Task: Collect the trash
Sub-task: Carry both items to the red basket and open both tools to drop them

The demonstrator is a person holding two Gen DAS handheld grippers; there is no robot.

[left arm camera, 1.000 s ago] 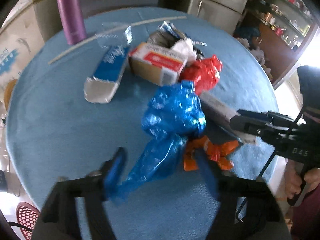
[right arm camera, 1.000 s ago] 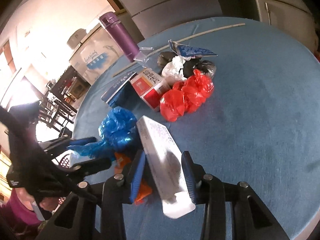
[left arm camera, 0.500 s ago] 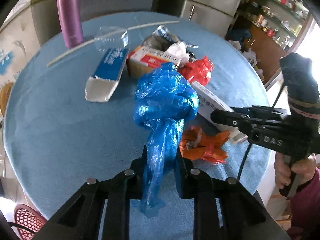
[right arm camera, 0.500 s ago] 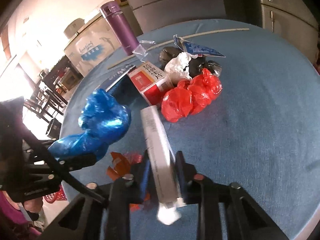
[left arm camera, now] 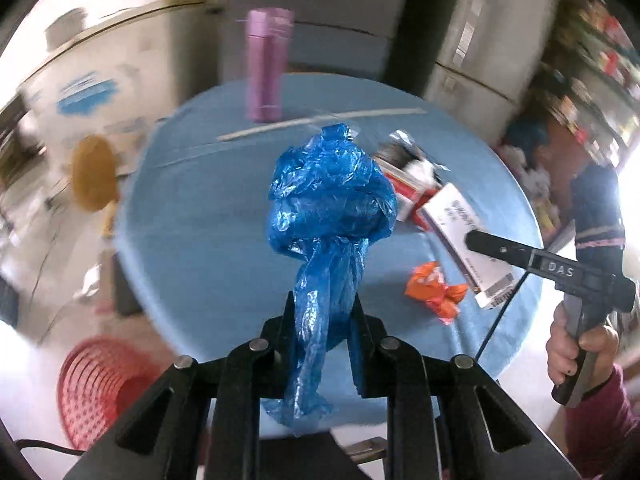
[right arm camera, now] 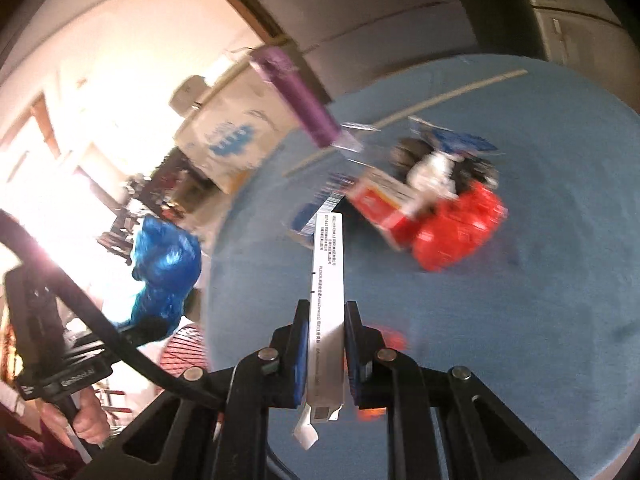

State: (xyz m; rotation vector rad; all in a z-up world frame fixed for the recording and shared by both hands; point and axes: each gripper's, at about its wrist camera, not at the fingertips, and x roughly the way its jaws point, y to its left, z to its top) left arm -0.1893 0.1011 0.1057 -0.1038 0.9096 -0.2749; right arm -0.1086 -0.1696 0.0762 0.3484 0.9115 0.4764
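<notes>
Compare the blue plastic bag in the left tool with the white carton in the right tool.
The blue plastic bag is crumpled, glossy and soft; the white carton is flat, rigid and printed with text. The bag bulges above a twisted neck pinched in the left tool, with a tail hanging below; the carton runs straight through the right tool. Both are clamped and off the blue table.
</notes>
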